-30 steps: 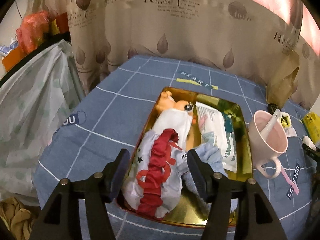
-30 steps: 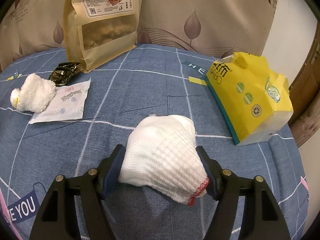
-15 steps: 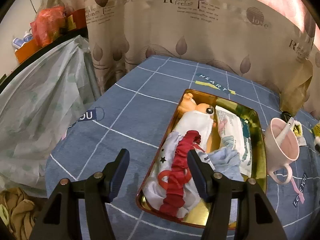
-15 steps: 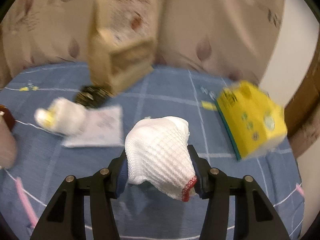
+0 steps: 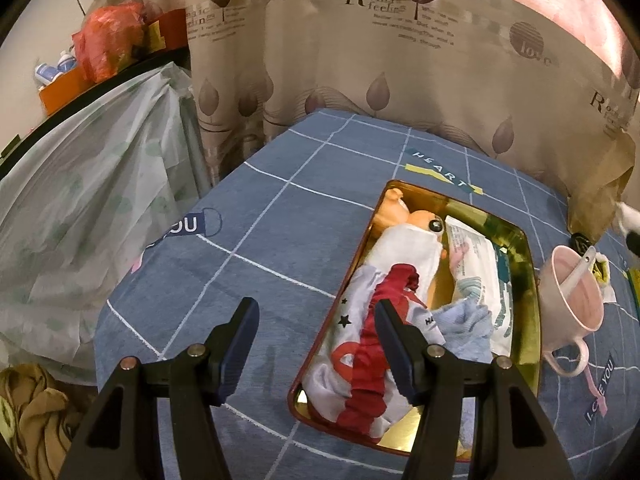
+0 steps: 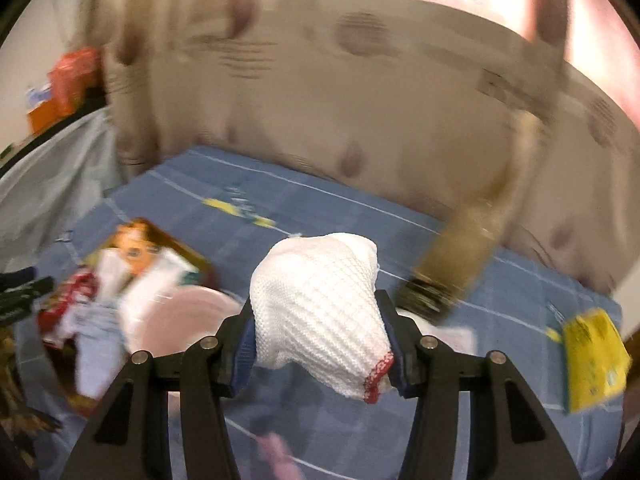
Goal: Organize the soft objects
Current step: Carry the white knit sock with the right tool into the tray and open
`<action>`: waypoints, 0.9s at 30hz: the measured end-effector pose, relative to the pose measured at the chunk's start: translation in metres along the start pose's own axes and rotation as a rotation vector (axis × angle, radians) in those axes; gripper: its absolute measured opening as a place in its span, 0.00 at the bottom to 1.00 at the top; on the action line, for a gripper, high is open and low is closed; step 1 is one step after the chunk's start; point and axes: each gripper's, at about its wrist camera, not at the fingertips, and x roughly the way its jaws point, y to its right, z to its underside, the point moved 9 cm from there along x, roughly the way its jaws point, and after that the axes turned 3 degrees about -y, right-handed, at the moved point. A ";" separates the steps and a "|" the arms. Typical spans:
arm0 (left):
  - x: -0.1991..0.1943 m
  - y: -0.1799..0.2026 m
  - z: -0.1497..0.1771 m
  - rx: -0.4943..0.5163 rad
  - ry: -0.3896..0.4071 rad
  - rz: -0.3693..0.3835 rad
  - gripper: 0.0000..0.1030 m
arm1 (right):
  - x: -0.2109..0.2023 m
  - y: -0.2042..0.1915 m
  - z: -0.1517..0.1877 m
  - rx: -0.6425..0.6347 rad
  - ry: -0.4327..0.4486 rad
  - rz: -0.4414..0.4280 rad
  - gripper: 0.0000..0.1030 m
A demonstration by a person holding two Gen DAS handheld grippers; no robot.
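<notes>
The right gripper (image 6: 316,344) has its two fingers pressed against the sides of a white knitted cloth (image 6: 320,308), a bundled piece with a red-stitched edge. The cloth sits squarely between the pads, bulging up above the fingertips (image 6: 245,330), while its red-trimmed corner hangs down past the right-hand finger. It is lifted clear of the blue checked tablecloth (image 6: 360,240), and the rest of this view is smeared by blur. Behind the cloth, to the left, a pink cup (image 6: 180,320) shows as a pale round shape, and farther left lies the gold tray (image 6: 168,240) with its soft contents. A yellow package (image 6: 592,360) sits at the right edge of the table. The left gripper (image 5: 314,344) hangs with its fingers spread wide and nothing between them; only bare tablecloth shows in the gap. Its right-hand finger overlaps the near left edge of the gold tray in the picture, with no clear contact. In the tray lie a doll (image 5: 412,236), a white garment with red ruffled trim (image 5: 372,340), a light blue cloth (image 5: 464,328) and a white packet of wipes (image 5: 480,272). The cup stands just to the right of the tray, with a white spoon (image 5: 576,272) in it. A leaf-patterned curtain (image 5: 360,60) hangs behind the table.
</notes>
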 end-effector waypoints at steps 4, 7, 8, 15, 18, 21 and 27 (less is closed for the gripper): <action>0.000 -0.003 0.000 -0.017 -0.001 0.003 0.60 | 0.007 -0.058 -0.012 -0.074 0.003 -0.072 0.49; 0.001 -0.005 0.000 -0.027 -0.004 0.004 0.60 | 0.016 -0.094 -0.014 -0.119 -0.008 -0.114 0.49; 0.001 -0.006 0.000 -0.030 -0.006 0.004 0.60 | 0.019 -0.103 -0.014 -0.130 -0.011 -0.123 0.49; 0.002 -0.011 0.000 -0.051 -0.010 0.004 0.60 | 0.039 -0.153 -0.011 -0.195 -0.037 -0.175 0.49; 0.003 -0.015 -0.001 -0.056 -0.013 -0.001 0.60 | 0.049 -0.165 -0.010 -0.204 -0.052 -0.187 0.49; 0.004 -0.017 -0.001 -0.063 -0.015 -0.010 0.60 | 0.060 -0.175 -0.010 -0.205 -0.071 -0.197 0.49; 0.004 -0.023 -0.001 -0.082 -0.015 -0.016 0.60 | 0.086 -0.188 -0.003 -0.193 -0.128 -0.227 0.50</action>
